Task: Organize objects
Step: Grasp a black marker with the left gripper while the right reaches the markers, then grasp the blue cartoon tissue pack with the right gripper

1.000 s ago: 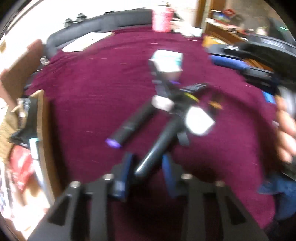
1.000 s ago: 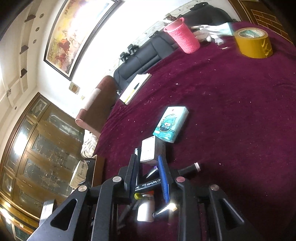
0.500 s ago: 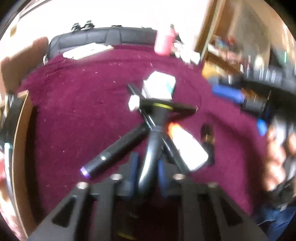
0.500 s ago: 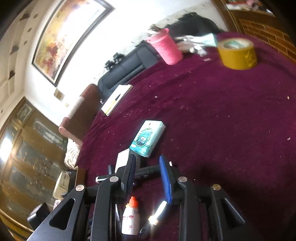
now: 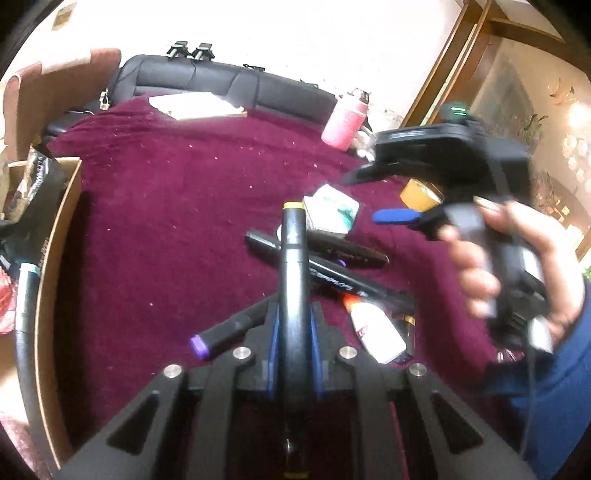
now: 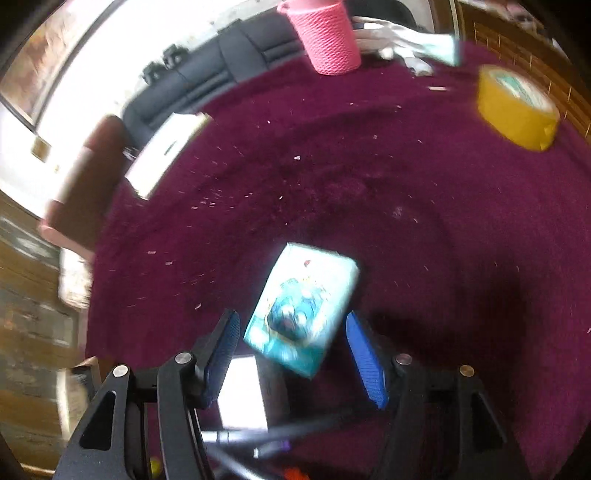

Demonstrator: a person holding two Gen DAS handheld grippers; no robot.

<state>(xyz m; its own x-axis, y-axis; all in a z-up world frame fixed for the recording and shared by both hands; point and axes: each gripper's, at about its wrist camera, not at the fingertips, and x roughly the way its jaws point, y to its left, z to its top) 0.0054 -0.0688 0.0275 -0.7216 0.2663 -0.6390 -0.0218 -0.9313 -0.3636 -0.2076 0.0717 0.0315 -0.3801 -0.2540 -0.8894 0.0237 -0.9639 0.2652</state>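
My left gripper [image 5: 293, 321] is shut on a black marker with a yellow end [image 5: 293, 266], held pointing forward above the maroon cloth. Beneath it lie a purple-ended marker [image 5: 225, 330], other black markers [image 5: 332, 277] and a small white glue bottle [image 5: 376, 328]. My right gripper [image 6: 291, 332] is open, its blue pads on either side of a teal tissue pack [image 6: 303, 306] without touching it. The right gripper also shows in the left wrist view [image 5: 391, 216], above that pack [image 5: 332, 212]. A small white box [image 6: 242, 395] lies below the pack.
A pink cup [image 6: 325, 33] and a yellow tape roll [image 6: 517, 107] stand at the far side. A notebook [image 5: 195, 105] lies at the back left. A cardboard box [image 5: 51, 258] with clutter stands at the left edge. A black sofa [image 5: 221, 85] is behind.
My left gripper closed on the yellow-ended marker and lifted it off the pile. My right gripper opened wide and moved forward from the pile to straddle the teal tissue pack.
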